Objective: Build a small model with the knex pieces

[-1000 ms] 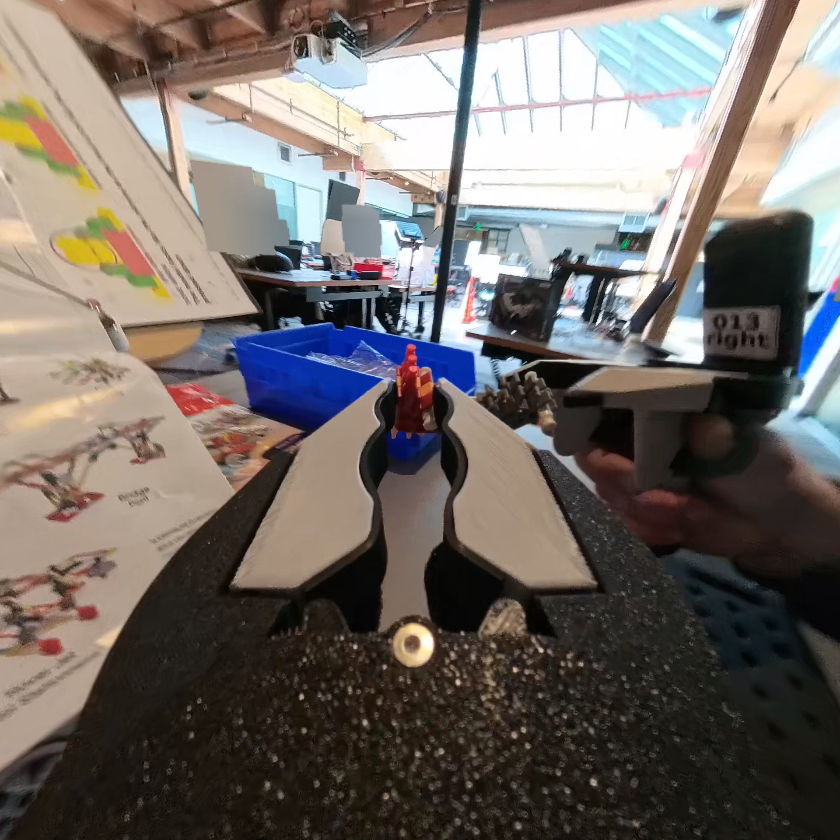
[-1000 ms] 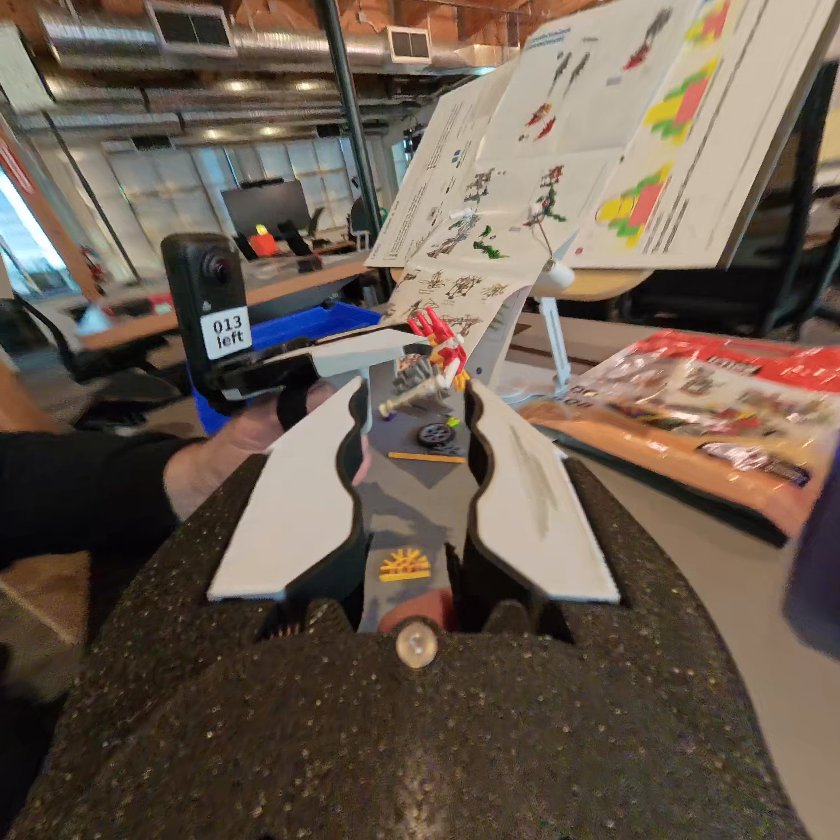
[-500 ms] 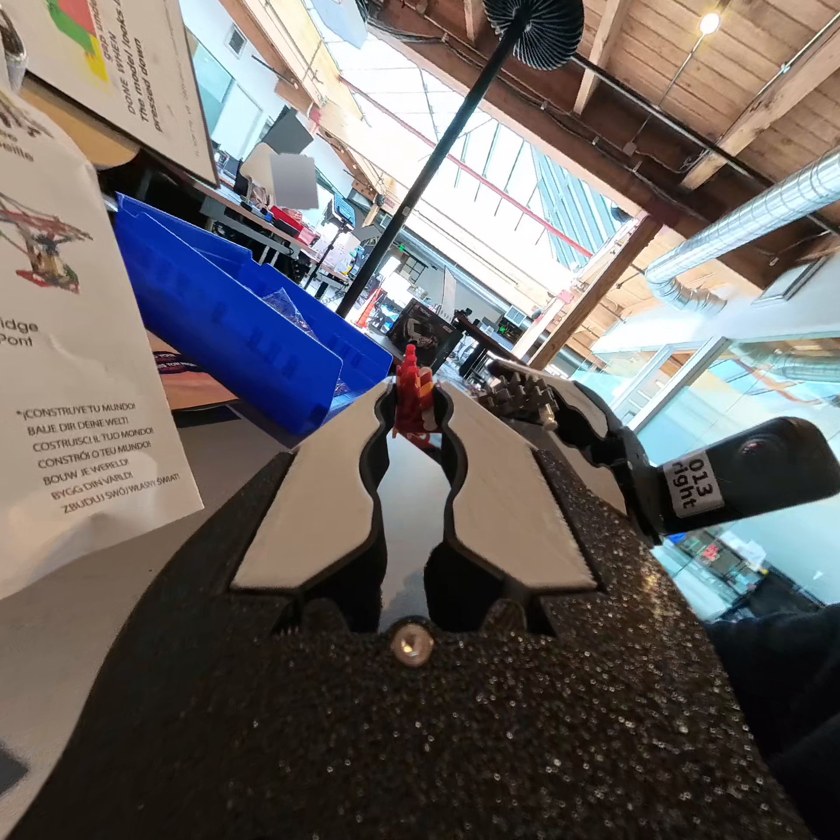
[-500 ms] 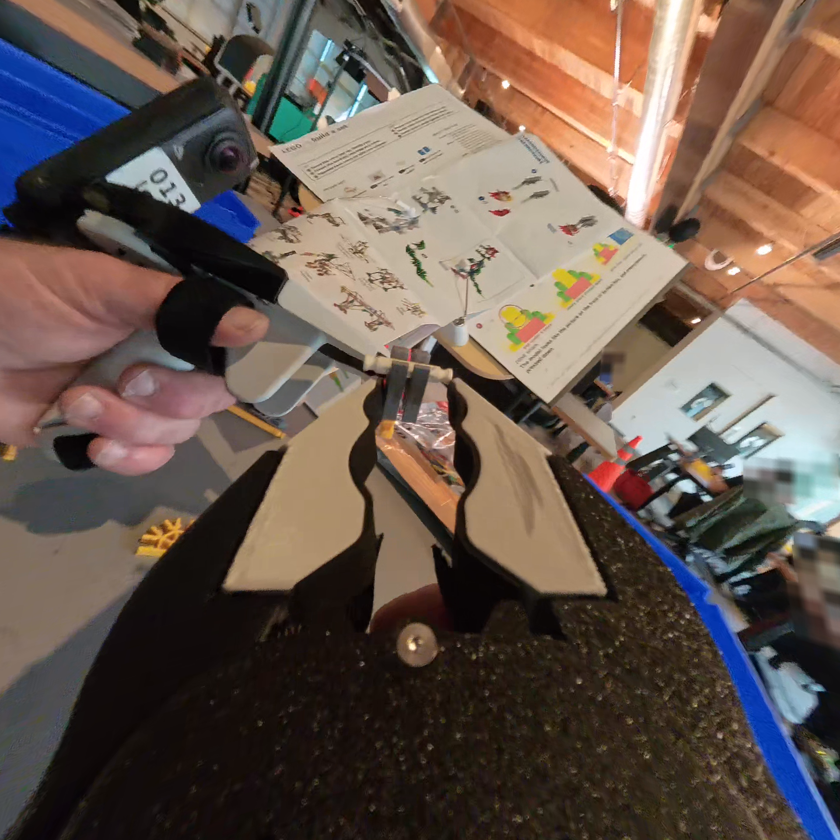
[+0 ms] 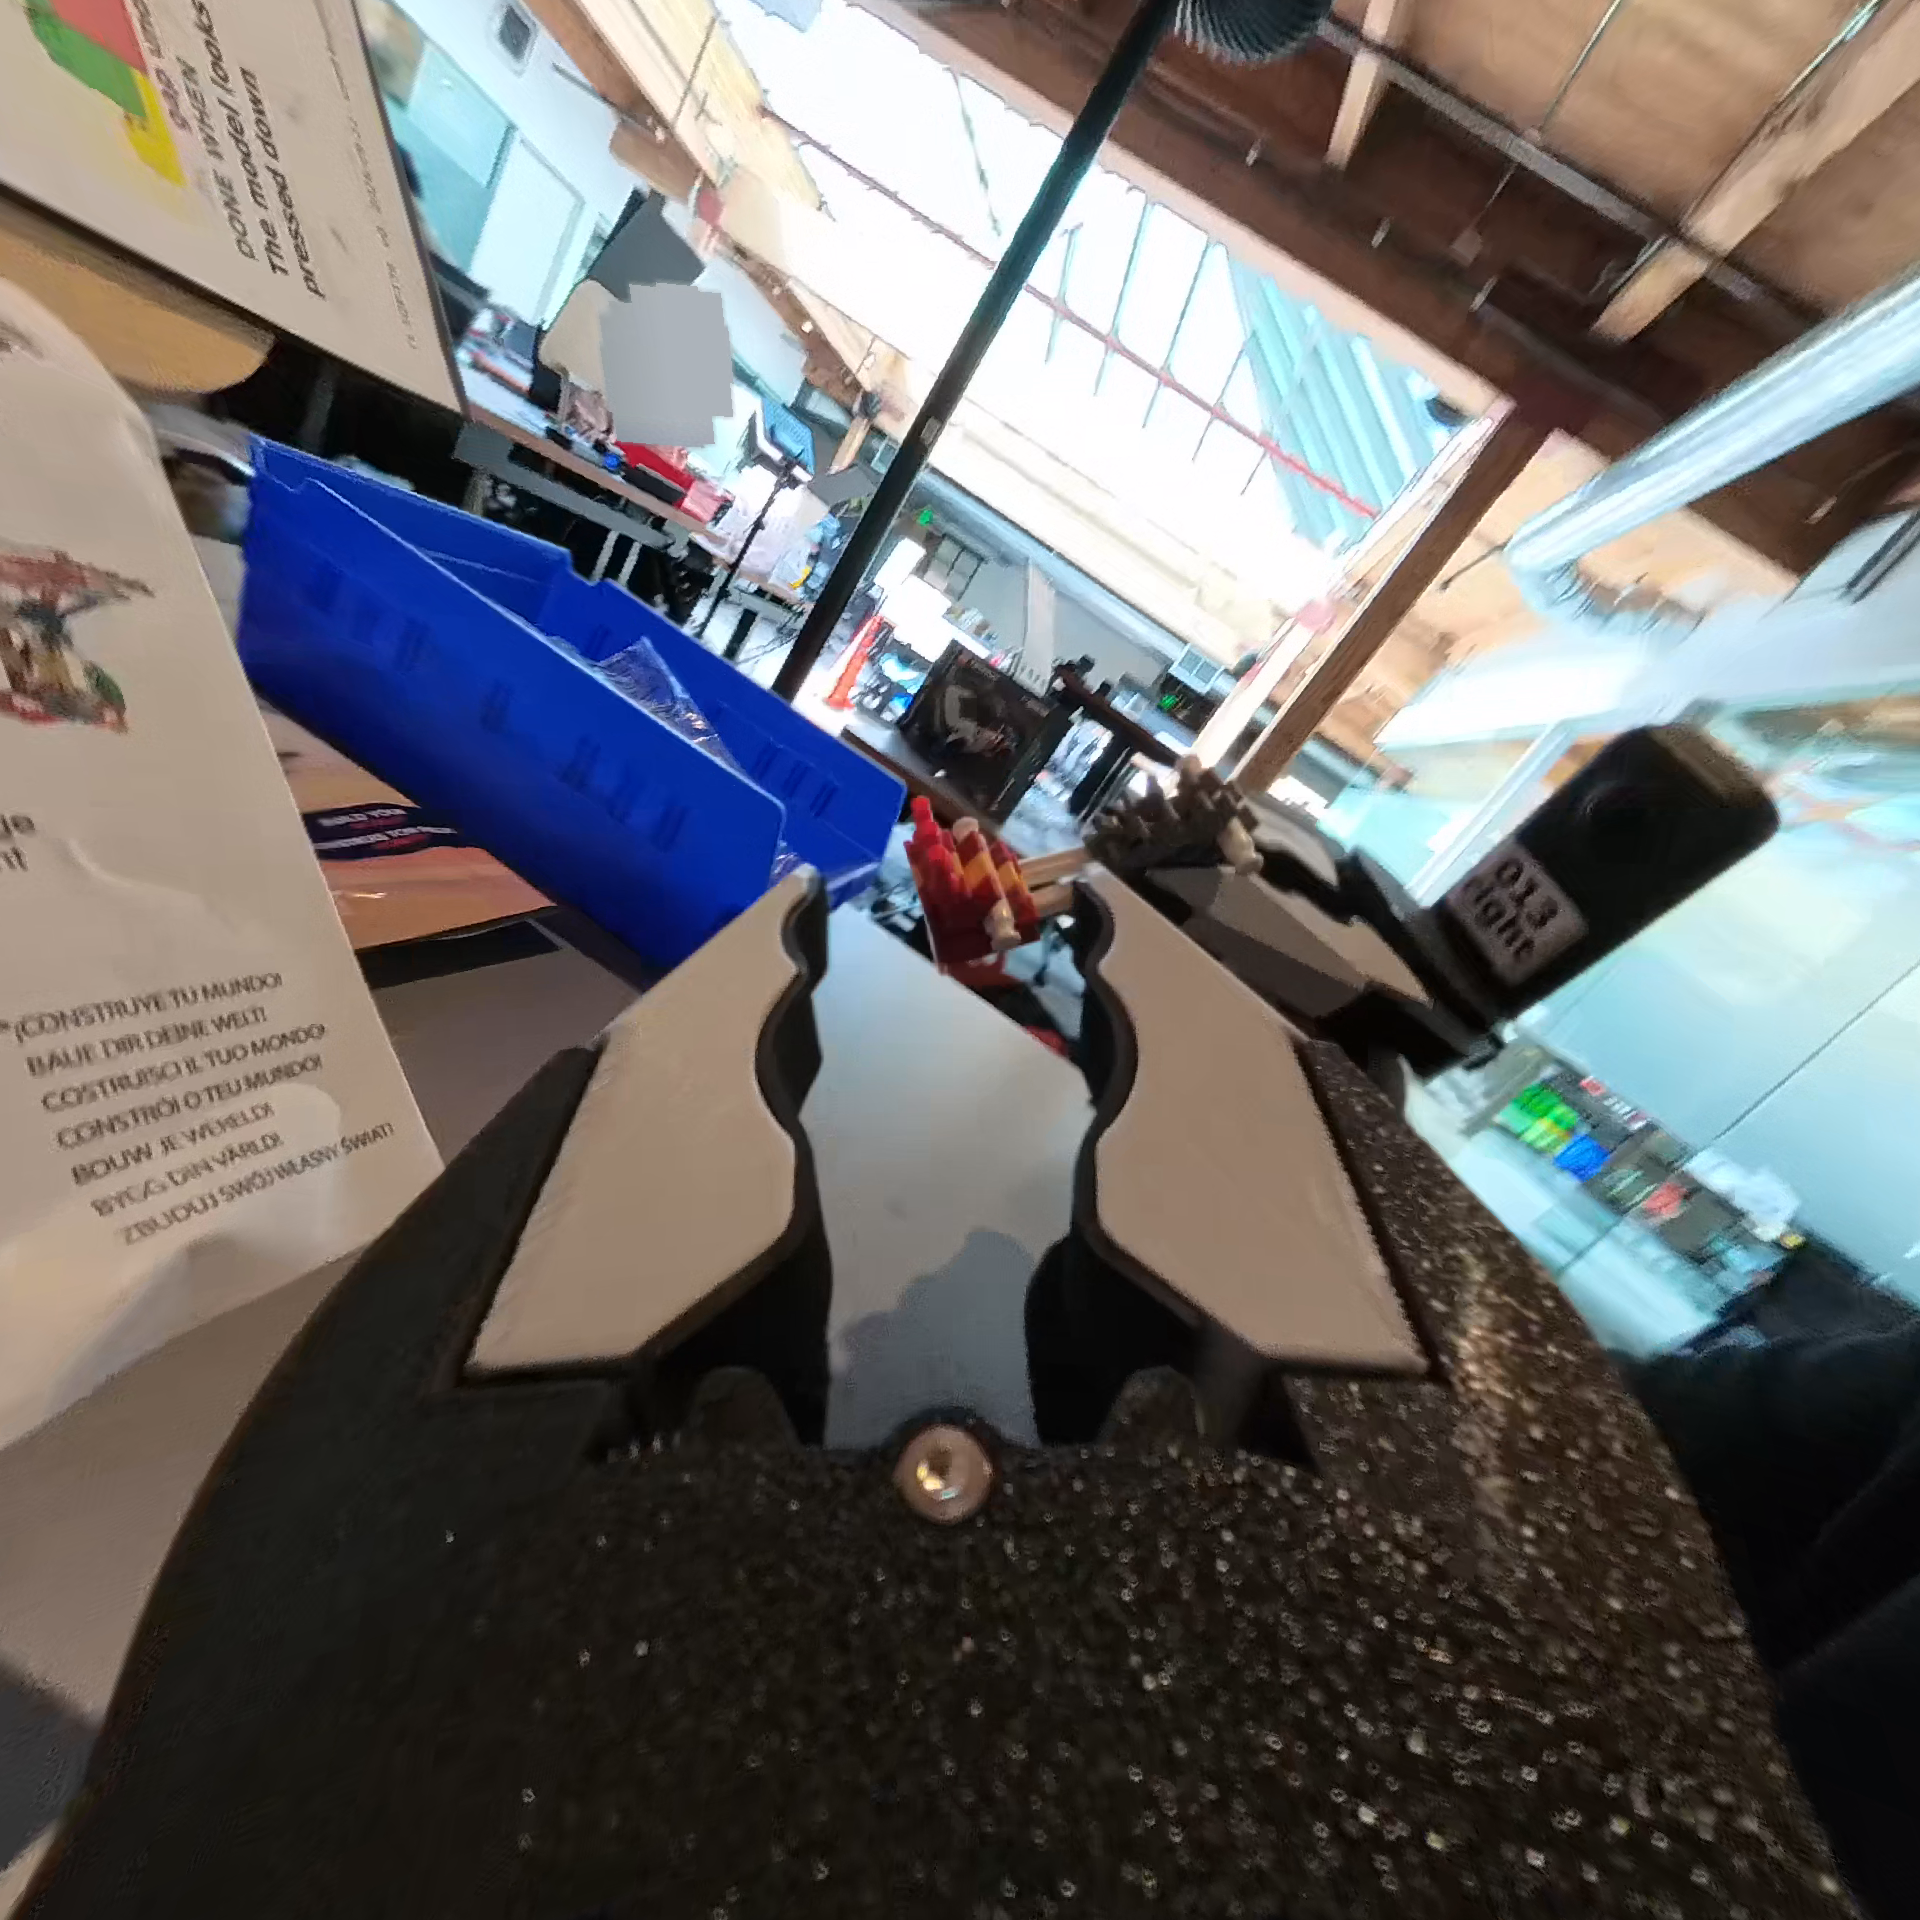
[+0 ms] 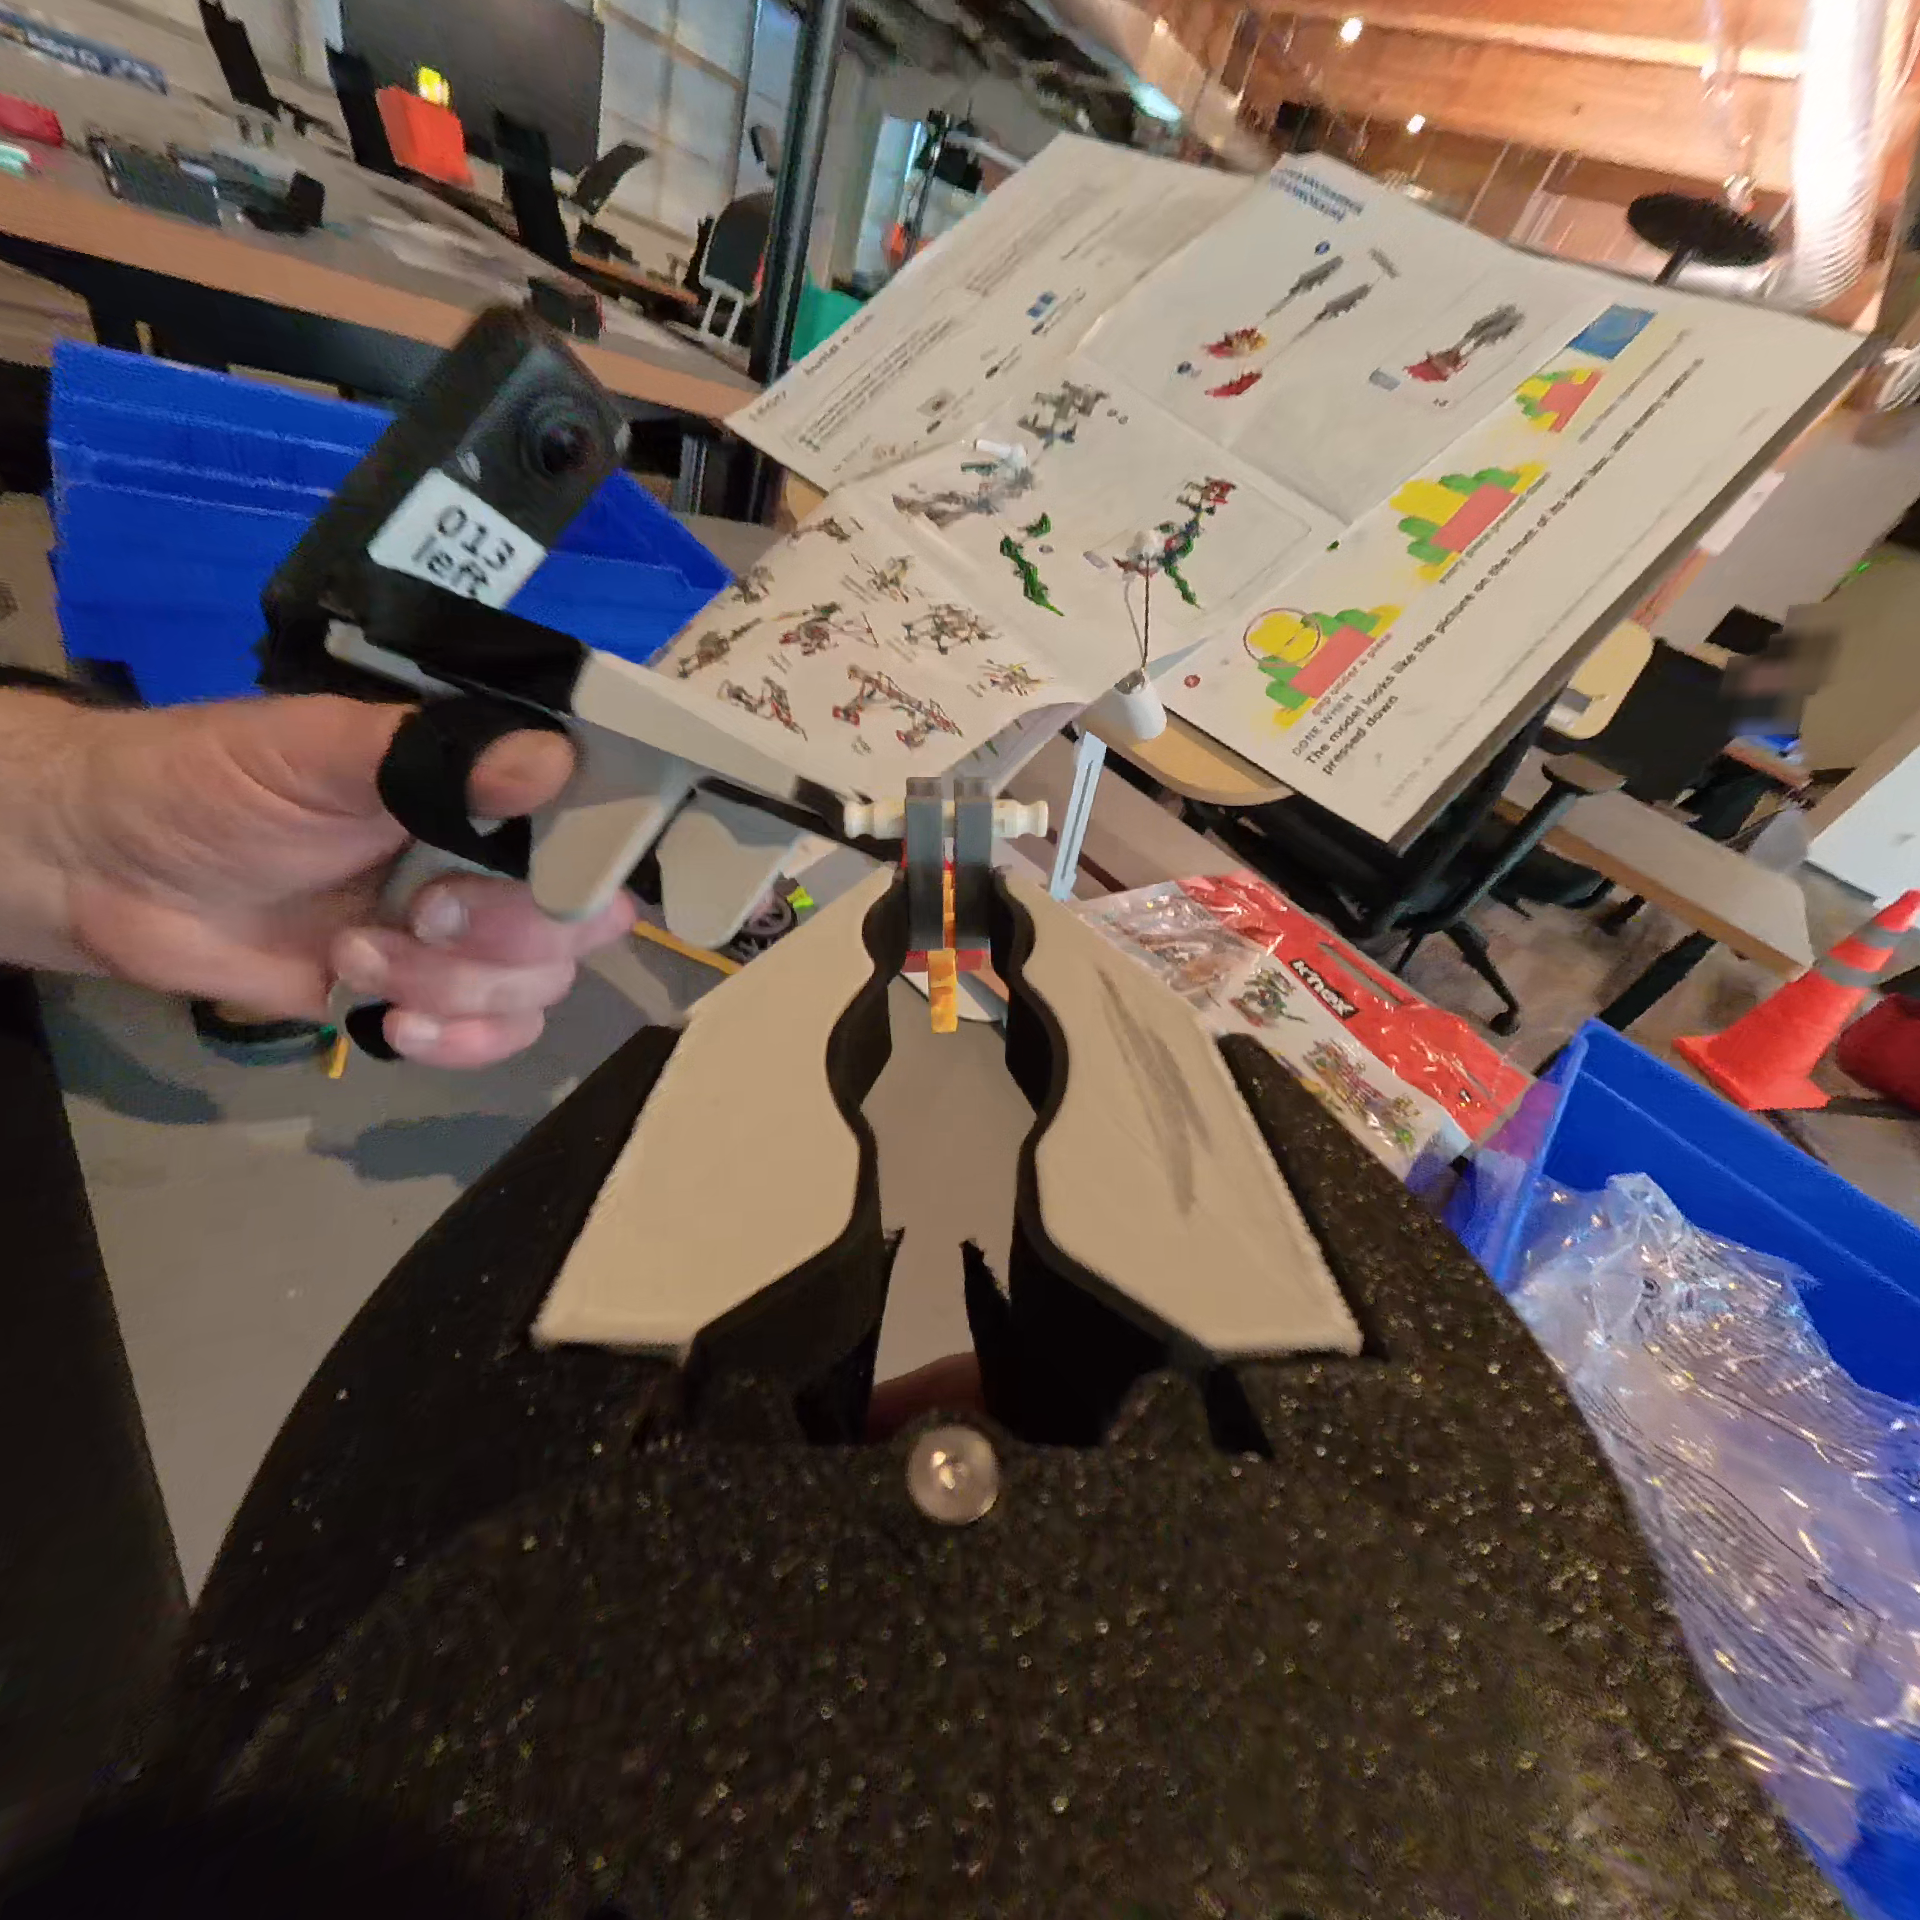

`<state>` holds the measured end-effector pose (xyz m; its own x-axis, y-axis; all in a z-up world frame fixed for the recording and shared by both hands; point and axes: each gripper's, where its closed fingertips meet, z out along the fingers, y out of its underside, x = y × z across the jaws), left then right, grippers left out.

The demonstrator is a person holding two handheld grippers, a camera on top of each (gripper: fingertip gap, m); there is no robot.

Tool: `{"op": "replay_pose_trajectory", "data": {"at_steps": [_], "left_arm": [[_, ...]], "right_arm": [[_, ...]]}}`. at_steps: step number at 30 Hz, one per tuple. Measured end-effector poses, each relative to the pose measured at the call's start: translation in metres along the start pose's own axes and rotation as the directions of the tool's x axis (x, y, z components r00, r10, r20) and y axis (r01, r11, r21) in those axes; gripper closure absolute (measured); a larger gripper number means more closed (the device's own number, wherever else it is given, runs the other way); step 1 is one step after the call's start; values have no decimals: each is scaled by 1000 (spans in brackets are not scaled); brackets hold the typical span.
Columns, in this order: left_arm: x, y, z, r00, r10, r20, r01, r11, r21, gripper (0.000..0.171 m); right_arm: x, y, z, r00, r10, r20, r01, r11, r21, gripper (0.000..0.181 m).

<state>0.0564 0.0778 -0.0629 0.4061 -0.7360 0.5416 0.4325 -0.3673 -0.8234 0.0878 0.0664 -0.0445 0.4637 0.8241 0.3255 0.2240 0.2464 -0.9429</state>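
right gripper (image 6: 940,883) is clamped on a small grey-and-red toy assembly (image 6: 940,831), its white rod (image 6: 940,814) lying 9-to-3 across the tips. left gripper (image 5: 945,914) is spread open, the red part (image 5: 966,894) sitting loose at its 12, not pinched

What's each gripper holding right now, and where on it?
Right gripper: shut on small grey, red and orange toy assembly, by its grey connectors. Left gripper: open, holding nothing.

Small red, orange and grey toy assembly (image 6: 943,883), upright, clamped between right tongs (image 6: 943,894)
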Motion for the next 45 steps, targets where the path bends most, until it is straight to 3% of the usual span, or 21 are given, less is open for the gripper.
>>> {"op": "replay_pose_trajectory", "data": {"at_steps": [5,10,16,18,21,25,34,45], "left_arm": [[-4,13,-6,988,131,85,-114,978,-176,117],[2,41,-36,943,327,65,-273,870,-410,125],[-24,34,-51,885,448,128,-369,842,-394,134],[-22,39,-48,895,436,96,-361,833,-418,134],[-20,43,-49,854,515,72,-435,784,-443,138],[-16,57,-48,877,478,40,-407,784,-469,138],[-21,65,-45,883,468,39,-392,779,-489,138],[-21,73,-42,881,473,19,-398,763,-509,137]], "right_arm": [[21,14,-9,996,20,91,-7,990,-143,167],[24,39,-11,971,2,239,81,939,-335,167],[7,81,-5,900,94,425,140,862,-488,167],[0,96,-4,875,121,469,171,829,-533,167],[-9,115,-3,838,146,525,228,782,-580,167],[-15,133,-1,796,187,575,262,751,-607,167],[-19,140,-4,746,252,616,246,756,-607,166],[-19,147,-14,762,261,592,210,767,-607,153]]}}
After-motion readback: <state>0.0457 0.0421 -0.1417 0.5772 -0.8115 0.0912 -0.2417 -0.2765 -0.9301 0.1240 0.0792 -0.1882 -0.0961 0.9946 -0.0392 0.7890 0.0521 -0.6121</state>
